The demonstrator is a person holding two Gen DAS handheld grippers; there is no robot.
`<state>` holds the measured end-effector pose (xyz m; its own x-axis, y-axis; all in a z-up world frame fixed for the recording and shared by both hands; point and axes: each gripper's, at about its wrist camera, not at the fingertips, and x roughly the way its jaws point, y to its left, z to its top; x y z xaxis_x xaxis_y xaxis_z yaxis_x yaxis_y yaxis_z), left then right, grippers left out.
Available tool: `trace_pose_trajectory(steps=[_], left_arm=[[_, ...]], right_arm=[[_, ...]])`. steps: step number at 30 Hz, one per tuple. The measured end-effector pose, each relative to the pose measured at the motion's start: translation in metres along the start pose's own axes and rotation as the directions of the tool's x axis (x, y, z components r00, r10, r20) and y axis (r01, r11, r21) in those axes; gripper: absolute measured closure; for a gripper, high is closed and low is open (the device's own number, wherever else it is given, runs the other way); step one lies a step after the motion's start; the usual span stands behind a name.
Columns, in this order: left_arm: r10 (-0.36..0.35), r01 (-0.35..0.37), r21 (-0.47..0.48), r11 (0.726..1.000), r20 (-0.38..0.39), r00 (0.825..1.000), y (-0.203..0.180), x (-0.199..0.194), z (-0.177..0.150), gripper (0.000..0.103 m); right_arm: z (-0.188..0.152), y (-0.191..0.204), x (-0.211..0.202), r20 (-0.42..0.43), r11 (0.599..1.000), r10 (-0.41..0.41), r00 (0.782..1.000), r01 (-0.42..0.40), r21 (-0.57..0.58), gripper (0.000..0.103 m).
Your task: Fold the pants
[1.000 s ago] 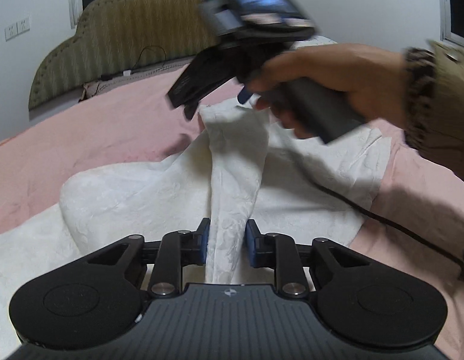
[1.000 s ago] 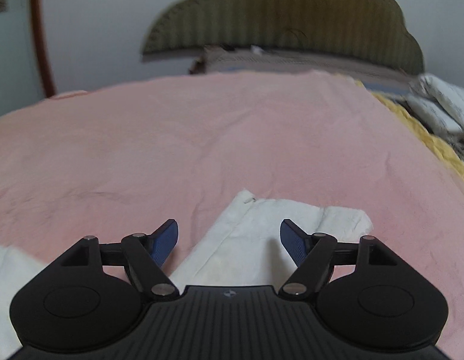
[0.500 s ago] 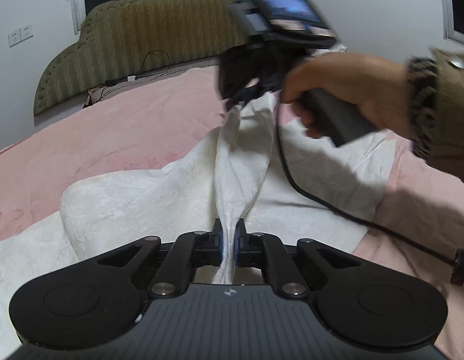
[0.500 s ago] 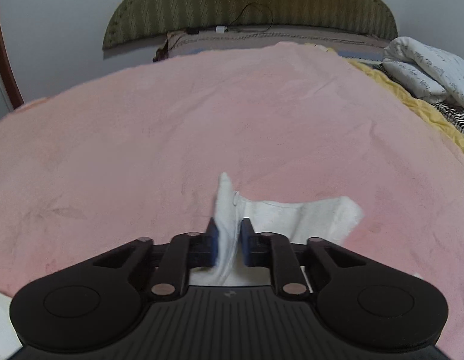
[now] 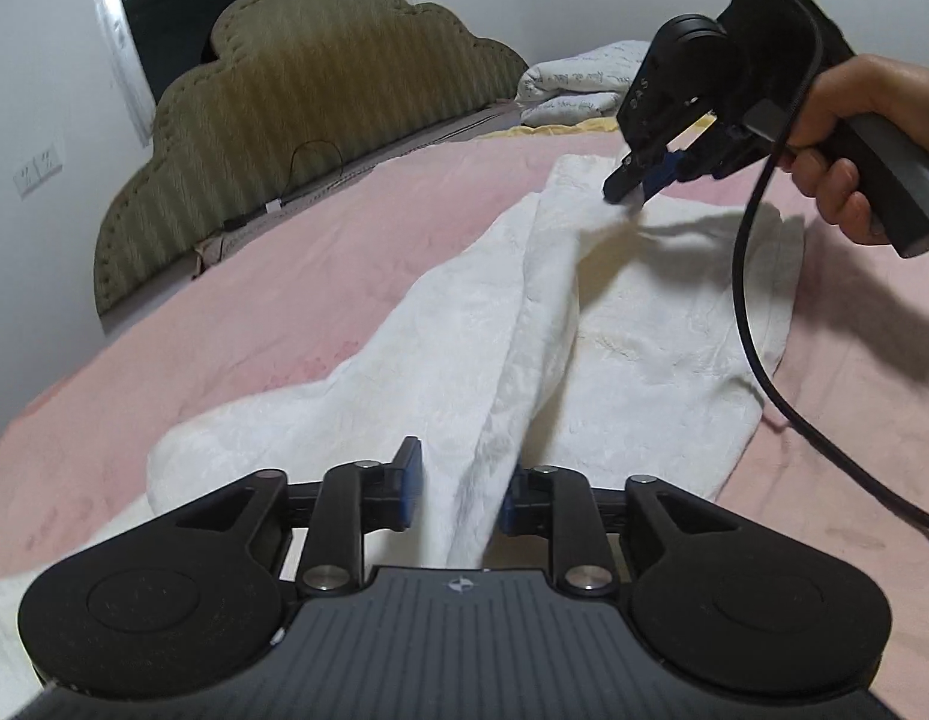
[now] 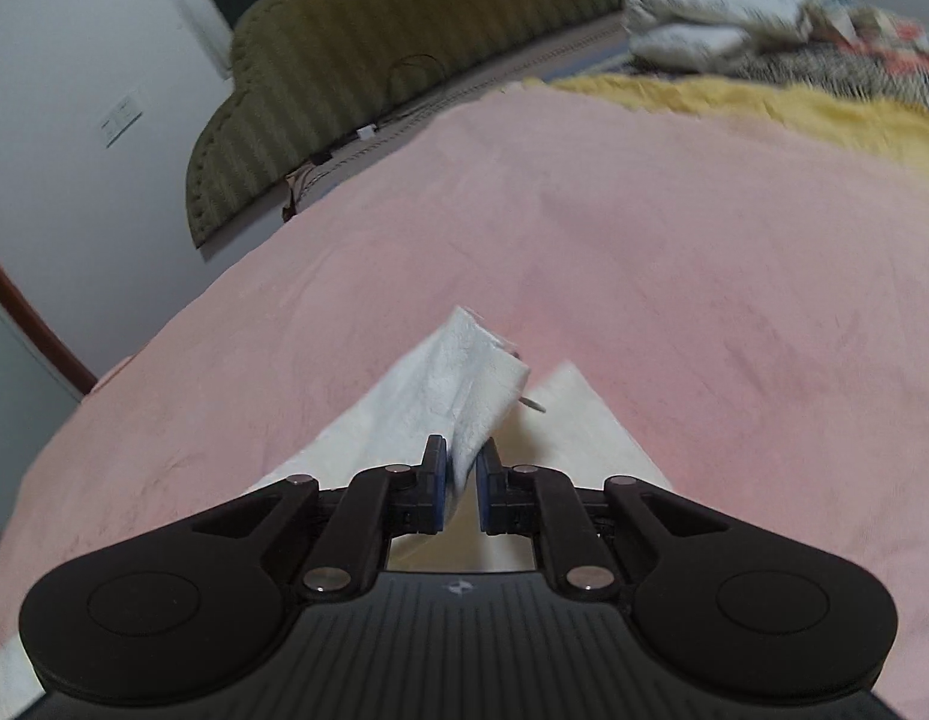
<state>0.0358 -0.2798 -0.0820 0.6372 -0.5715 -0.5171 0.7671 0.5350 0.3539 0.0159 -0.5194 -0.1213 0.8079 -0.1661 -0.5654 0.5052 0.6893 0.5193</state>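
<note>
White pants [image 5: 644, 330] lie crumpled on the pink bedspread [image 5: 344, 252], with a raised fold running from the near edge toward the far end. My left gripper [image 5: 458, 489] sits at the near end of that fold; its jaws are opening, and the cloth stands loosely between the blue pads [image 5: 409, 483], leaning toward the right one. My right gripper [image 5: 635, 189], held by a hand [image 5: 842, 120], is shut on the far edge of the pants. In the right wrist view the same gripper [image 6: 461, 480] pinches a lifted corner of the white cloth [image 6: 452, 378].
An olive padded headboard [image 5: 296, 90] stands at the far end of the bed. White pillows [image 6: 722, 6] and a yellow blanket [image 6: 764, 102] lie at the far right. A black cable [image 5: 746, 312] hangs from the right gripper over the pants.
The left jaws, clamped on the fold half a second ago, have spread apart. The right gripper closed on the cloth edge, then swung to the right and rolled, dragging it along.
</note>
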Motion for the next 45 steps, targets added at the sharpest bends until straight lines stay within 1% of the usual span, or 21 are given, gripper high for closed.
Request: trace_pose_trajectory(steps=[2, 3, 5, 7, 8, 10, 11, 12, 13, 16, 19, 22, 26, 29, 33, 37, 40, 41, 42, 44, 45], left_arm=[[0.016, -0.016, 0.024, 1.0, 0.0, 1.0, -0.003, 0.002, 0.002, 0.068], [0.02, -0.02, 0.032, 0.999, -0.002, 1.0, -0.005, 0.003, 0.003, 0.068], [0.035, -0.035, 0.057, 0.998, -0.001, 0.999, -0.01, 0.003, 0.003, 0.068], [0.053, -0.054, 0.094, 0.994, 0.013, 0.999, -0.016, 0.003, 0.004, 0.068], [0.064, -0.066, 0.108, 0.992, 0.019, 0.998, -0.02, 0.003, 0.004, 0.071], [0.073, -0.074, 0.113, 0.991, 0.019, 0.997, -0.025, 0.004, 0.004, 0.089], [0.064, -0.066, 0.104, 0.992, 0.019, 0.998, -0.026, 0.004, 0.004, 0.096], [0.069, -0.071, 0.093, 0.993, 0.023, 0.997, -0.027, 0.003, 0.002, 0.096], [0.082, -0.085, 0.092, 0.992, 0.034, 0.996, -0.028, 0.001, 0.002, 0.096], [0.138, -0.144, 0.092, 0.985, 0.077, 0.987, -0.025, -0.004, 0.007, 0.097], [0.206, -0.21, 0.026, 0.977, 0.115, 0.972, -0.008, -0.012, 0.019, 0.097], [0.153, -0.158, 0.022, 0.987, 0.157, 0.976, 0.0, -0.029, 0.024, 0.096], [0.028, -0.051, 0.147, 0.988, 0.153, 0.988, -0.031, -0.042, 0.008, 0.096], [-0.011, -0.021, 0.229, 0.973, 0.136, 0.991, -0.054, -0.041, -0.01, 0.096], [-0.034, 0.006, 0.233, 0.973, 0.117, 0.993, -0.056, -0.04, -0.02, 0.096], [-0.059, 0.037, 0.235, 0.971, 0.084, 0.995, -0.05, -0.032, -0.022, 0.095], [-0.026, 0.008, 0.261, 0.965, 0.064, 0.998, -0.054, -0.024, -0.028, 0.089], [-0.018, -0.003, 0.273, 0.962, 0.075, 0.997, -0.056, -0.025, -0.03, 0.081], [-0.022, -0.002, 0.285, 0.958, 0.078, 0.997, -0.057, -0.028, -0.031, 0.079], [-0.023, -0.005, 0.299, 0.954, 0.091, 0.996, -0.056, -0.035, -0.032, 0.066], [-0.03, 0.001, 0.295, 0.956, 0.096, 0.995, -0.053, -0.039, -0.032, 0.063]], right_arm=[[-0.001, -0.014, 0.008, -0.008, 0.995, 0.051, 0.999, -0.05, 0.081, 0.089], [-0.001, -0.019, 0.012, -0.007, 0.991, 0.072, 0.997, -0.071, 0.113, 0.082], [0.0, -0.026, 0.024, -0.001, 0.98, 0.1, 0.995, -0.098, 0.174, 0.056], [0.002, -0.033, 0.032, 0.042, 0.954, 0.171, 0.984, -0.177, 0.242, 0.029], [0.004, -0.035, 0.034, 0.065, 0.942, 0.186, 0.98, -0.197, 0.272, 0.028], [0.008, -0.036, 0.04, 0.077, 0.936, 0.187, 0.979, -0.201, 0.289, 0.029], [0.01, -0.037, 0.041, 0.083, 0.933, 0.184, 0.979, -0.2, 0.299, 0.036], [0.011, -0.039, 0.043, 0.08, 0.929, 0.187, 0.979, -0.202, 0.311, 0.073], [0.013, -0.041, 0.044, 0.072, 0.92, 0.2, 0.977, -0.212, 0.33, 0.097], [0.02, -0.037, 0.036, 0.088, 0.924, 0.208, 0.974, -0.225, 0.309, 0.097], [0.033, -0.023, 0.016, 0.139, 0.929, 0.247, 0.959, -0.276, 0.248, 0.097], [0.041, -0.012, -0.021, 0.202, 0.94, 0.276, 0.94, -0.308, 0.148, 0.097], [0.021, -0.027, -0.05, 0.168, 0.989, 0.134, 0.977, -0.143, 0.041, 0.097], [-0.003, -0.055, -0.049, 0.099, 0.996, 0.044, 0.994, -0.051, 0.076, 0.097], [-0.027, -0.078, -0.057, 0.072, 0.991, 0.012, 0.997, -0.021, 0.133, 0.097], [-0.031, -0.072, -0.072, 0.086, 0.996, -0.007, 0.996, -0.001, 0.087, 0.096], [-0.025, -0.069, -0.061, 0.047, 0.999, -0.033, 0.998, 0.032, 0.027, 0.093], [-0.022, -0.07, -0.059, 0.043, 0.999, -0.026, 0.999, 0.024, 0.032, 0.093], [-0.022, -0.072, -0.061, 0.042, 0.999, -0.024, 0.999, 0.023, 0.036, 0.09], [-0.024, -0.072, -0.07, 0.067, 0.997, -0.07, 0.995, 0.069, 0.021, 0.074], [-0.025, -0.071, -0.077, 0.113, 0.993, -0.121, 0.986, 0.12, 0.01, 0.058]])
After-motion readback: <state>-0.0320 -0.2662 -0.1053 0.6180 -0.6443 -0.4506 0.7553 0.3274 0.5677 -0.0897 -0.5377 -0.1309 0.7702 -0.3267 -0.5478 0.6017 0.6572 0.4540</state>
